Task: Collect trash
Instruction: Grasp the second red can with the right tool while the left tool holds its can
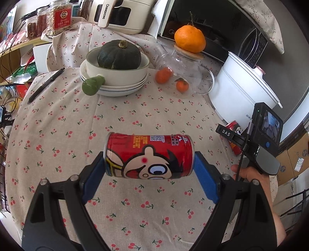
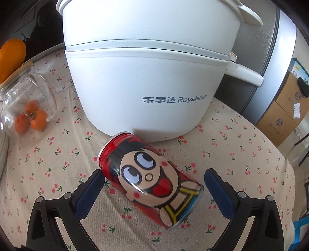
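My left gripper (image 1: 149, 161) is shut on a red cartoon can (image 1: 148, 155), gripping it by its two ends and holding it sideways above the cherry-print tablecloth (image 1: 58, 135). A second red cartoon can (image 2: 150, 180) lies on its side on the cloth in front of a white Royalstar cooker (image 2: 146, 77). My right gripper (image 2: 154, 179) is open with its blue pads on either side of that can, not touching it. In the left wrist view the right gripper body (image 1: 264, 139) shows at the right edge, with the second can (image 1: 234, 133) partly hidden behind it.
A squash in a bowl on stacked plates (image 1: 117, 65), a glass teapot with small oranges (image 1: 179, 73), a large orange (image 1: 190, 38), a pen (image 1: 46, 85), jars (image 1: 58, 17) and a microwave (image 1: 216, 29) stand at the back. Cardboard boxes (image 2: 285, 108) sit beyond the table's right edge.
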{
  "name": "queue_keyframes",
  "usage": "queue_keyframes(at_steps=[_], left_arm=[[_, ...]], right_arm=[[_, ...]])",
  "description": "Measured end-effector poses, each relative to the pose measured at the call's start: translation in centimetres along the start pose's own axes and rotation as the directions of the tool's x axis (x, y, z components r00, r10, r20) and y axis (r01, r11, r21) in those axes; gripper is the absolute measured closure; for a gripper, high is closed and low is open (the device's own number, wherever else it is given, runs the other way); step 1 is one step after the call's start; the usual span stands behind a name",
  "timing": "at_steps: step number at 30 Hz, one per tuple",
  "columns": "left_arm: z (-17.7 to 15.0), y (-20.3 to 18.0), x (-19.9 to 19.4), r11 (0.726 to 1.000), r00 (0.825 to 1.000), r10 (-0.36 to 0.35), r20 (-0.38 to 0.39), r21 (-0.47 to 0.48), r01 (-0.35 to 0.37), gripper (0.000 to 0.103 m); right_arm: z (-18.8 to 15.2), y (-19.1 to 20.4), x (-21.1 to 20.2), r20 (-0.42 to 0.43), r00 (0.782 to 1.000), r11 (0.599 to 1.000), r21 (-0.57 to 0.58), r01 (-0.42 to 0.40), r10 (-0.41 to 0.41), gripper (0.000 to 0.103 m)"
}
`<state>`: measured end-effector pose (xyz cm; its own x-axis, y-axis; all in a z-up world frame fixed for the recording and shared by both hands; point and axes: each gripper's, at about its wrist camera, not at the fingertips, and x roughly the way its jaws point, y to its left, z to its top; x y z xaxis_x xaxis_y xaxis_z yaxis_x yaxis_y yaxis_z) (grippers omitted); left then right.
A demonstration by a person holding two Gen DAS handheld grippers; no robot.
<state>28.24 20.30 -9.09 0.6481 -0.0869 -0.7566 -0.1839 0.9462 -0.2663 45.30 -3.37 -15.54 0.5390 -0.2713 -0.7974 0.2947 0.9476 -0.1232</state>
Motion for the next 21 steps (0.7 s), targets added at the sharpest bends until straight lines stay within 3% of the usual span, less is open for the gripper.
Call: queue_keyframes(at_steps=[8,11,18,21], left_arm=[[0.0,-0.2,0.5,1.0,1.0,0.008,-0.009,0.004,-0.008,0.015],[0.0,-0.3,0.6,1.0,1.0,0.014,-0.013,0.005,-0.014,0.015],[-0.4,-1.0,-0.1,0.999,1.0,0.019,-0.017,0.03,-0.018,0.015],[-0.8,-1.3,-1.0,0.999,1.0,0.018,-0.015,0.042,-0.017,0.015]], right_arm=[[0.6,-0.1,1.3,-0.035,0.997,0.998,0.029,-0.062,0.063,0.0],[0.3,-0.1,1.6,-0.039,0.997,0.997,-0.018,-0.073,0.072,0.008],[-1.7,0.1,-0.2,-0.034,0.984,0.973,-0.147,-0.178,0.175,0.046],[-3.1,0.2,-1.5,-0.064,0.975,0.953,-0.207,-0.221,0.212,0.046]])
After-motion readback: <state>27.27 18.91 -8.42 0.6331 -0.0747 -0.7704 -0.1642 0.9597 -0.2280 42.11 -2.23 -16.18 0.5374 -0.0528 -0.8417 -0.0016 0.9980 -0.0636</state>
